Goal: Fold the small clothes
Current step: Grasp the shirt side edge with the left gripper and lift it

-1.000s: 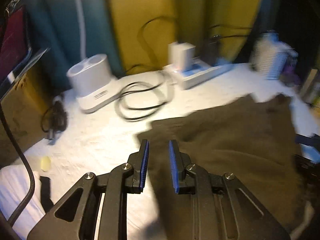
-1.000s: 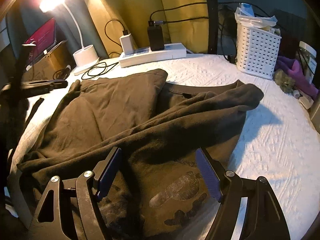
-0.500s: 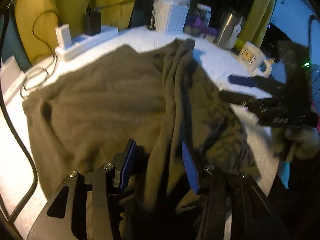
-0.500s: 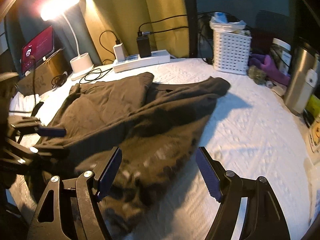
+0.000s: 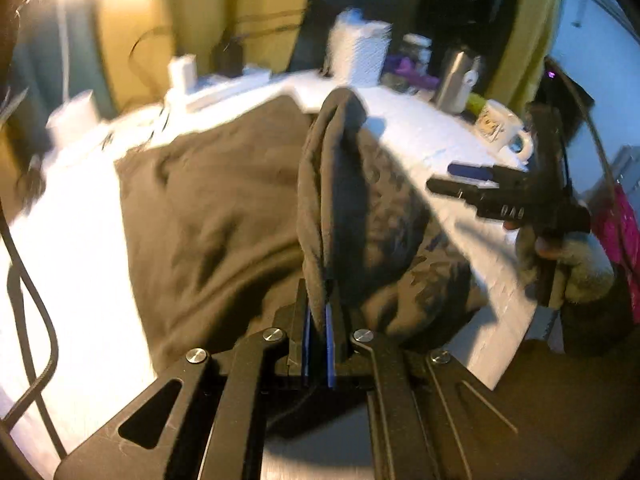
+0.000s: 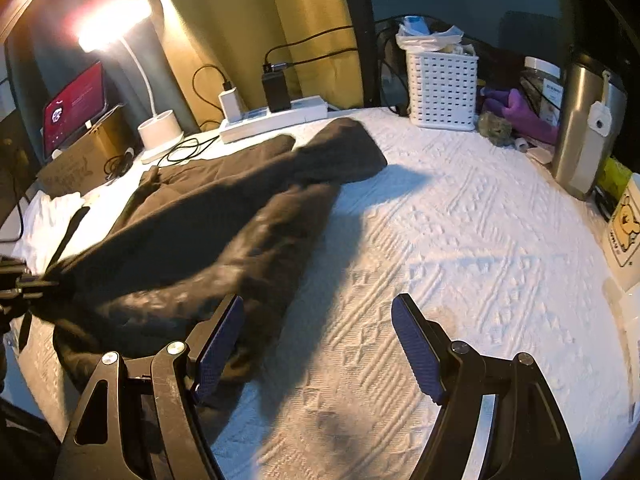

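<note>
A dark brown shirt point(image 5: 208, 208) lies crumpled on the white textured table cover point(image 6: 460, 240). My left gripper point(image 5: 318, 300) is shut on a raised fold of the shirt, and the cloth rises from between its blue pads in a ridge. In the right wrist view the shirt point(image 6: 224, 216) stretches from the left gripper point(image 6: 20, 280) at the far left edge up toward the power strip. My right gripper point(image 6: 316, 340) stands open over bare cover, its left finger beside the shirt's near edge, nothing between its pads. The left wrist view shows the right gripper point(image 5: 456, 179) held by a gloved hand point(image 5: 560, 264).
Along the back stand a lit lamp with a white base point(image 6: 158, 128), a power strip point(image 6: 276, 118) with chargers and cables, and a white basket point(image 6: 442, 88). A steel flask point(image 6: 584, 120) and a mug point(image 5: 502, 130) stand at the right. A tablet point(image 6: 74, 104) leans at the far left.
My left gripper swung from the lamp side over the shirt, opened wider, then shut on a fold. The right gripper shifted right, off the shirt, over bare cover.
</note>
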{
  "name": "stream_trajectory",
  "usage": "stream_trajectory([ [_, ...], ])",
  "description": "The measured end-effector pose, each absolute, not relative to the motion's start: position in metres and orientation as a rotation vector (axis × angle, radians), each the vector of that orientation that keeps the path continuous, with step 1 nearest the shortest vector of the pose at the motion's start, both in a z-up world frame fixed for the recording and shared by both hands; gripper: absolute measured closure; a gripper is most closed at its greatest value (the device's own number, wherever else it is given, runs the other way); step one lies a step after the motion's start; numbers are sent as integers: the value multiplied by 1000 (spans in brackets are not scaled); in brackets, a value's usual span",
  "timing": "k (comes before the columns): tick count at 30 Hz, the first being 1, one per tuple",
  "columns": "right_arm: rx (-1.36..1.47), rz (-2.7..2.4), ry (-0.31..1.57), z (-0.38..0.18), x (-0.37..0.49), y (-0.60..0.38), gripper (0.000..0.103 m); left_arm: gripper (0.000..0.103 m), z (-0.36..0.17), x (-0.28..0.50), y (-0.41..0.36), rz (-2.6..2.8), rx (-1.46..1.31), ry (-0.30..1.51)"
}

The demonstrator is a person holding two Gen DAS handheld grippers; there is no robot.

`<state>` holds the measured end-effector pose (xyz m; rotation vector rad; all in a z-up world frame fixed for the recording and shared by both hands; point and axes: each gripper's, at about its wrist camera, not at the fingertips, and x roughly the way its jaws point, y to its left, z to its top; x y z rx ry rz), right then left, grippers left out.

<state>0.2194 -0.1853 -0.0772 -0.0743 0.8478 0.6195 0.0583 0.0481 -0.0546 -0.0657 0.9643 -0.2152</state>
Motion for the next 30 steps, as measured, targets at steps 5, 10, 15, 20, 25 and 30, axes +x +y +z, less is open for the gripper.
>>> stream_trajectory([
  [5,-81,669,855,-82,222,-174,25,96,-63,49,61,-209,-147,1037],
  [10,-81,694,843,-81,230,-171,25,64,-32,69,71,-169,-127,959],
  [15,-61,685,825,-76,247,-180,25,64,-22,128,66,-186,-53,910],
  [20,-41,664,813,-73,264,-192,25,64,-47,202,44,-235,-17,960],
  [25,-14,637,822,-78,282,-203,25,64,-84,251,22,-264,14,1051],
  [30,34,631,877,-91,296,-210,25,64,-91,260,13,-290,23,1059],
])
